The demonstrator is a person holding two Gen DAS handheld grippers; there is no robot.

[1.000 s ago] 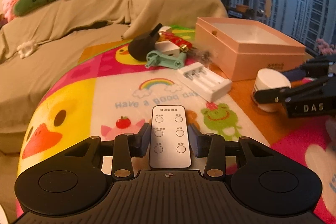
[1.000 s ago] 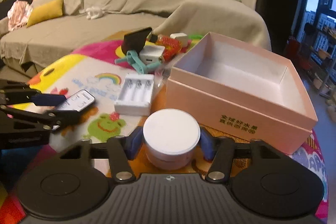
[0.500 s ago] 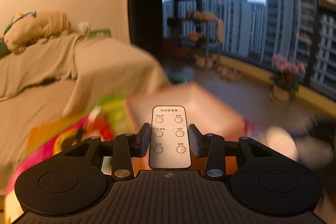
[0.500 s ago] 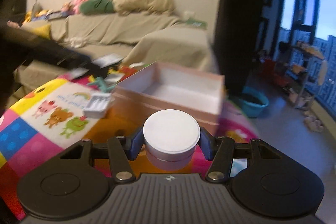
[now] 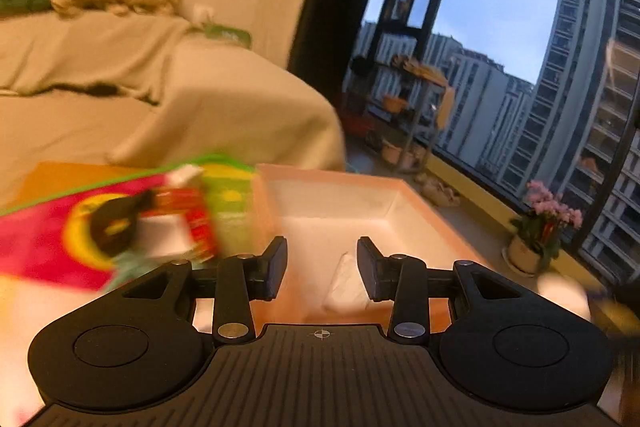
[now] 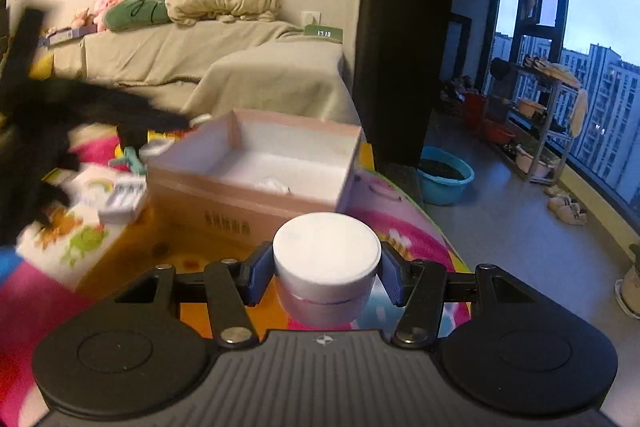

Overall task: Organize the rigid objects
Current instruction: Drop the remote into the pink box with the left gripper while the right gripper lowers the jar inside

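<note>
The pink open box point(image 5: 412, 199) lies right in front of my left gripper point(image 5: 322, 269), which is open and empty above the box's near wall. The white remote point(image 5: 346, 287) lies blurred inside the box, and shows in the right wrist view point(image 6: 272, 183). My right gripper point(image 6: 326, 277) is shut on a white round jar point(image 6: 326, 269), held above the table to the right of the box point(image 6: 256, 195). The left gripper shows as a dark blur point(image 6: 80, 115) left of the box.
A white battery charger point(image 6: 122, 199), a teal clip point(image 6: 128, 157), a black object point(image 5: 114, 223) and red packaging point(image 5: 188, 211) lie on the colourful mat point(image 6: 44, 291) left of the box. A covered sofa point(image 6: 240, 67) stands behind. The table edge point(image 6: 432, 223) is close on the right.
My left gripper carried the remote over the box, opened and let it drop inside. My right gripper lifted the jar and swung right of the box.
</note>
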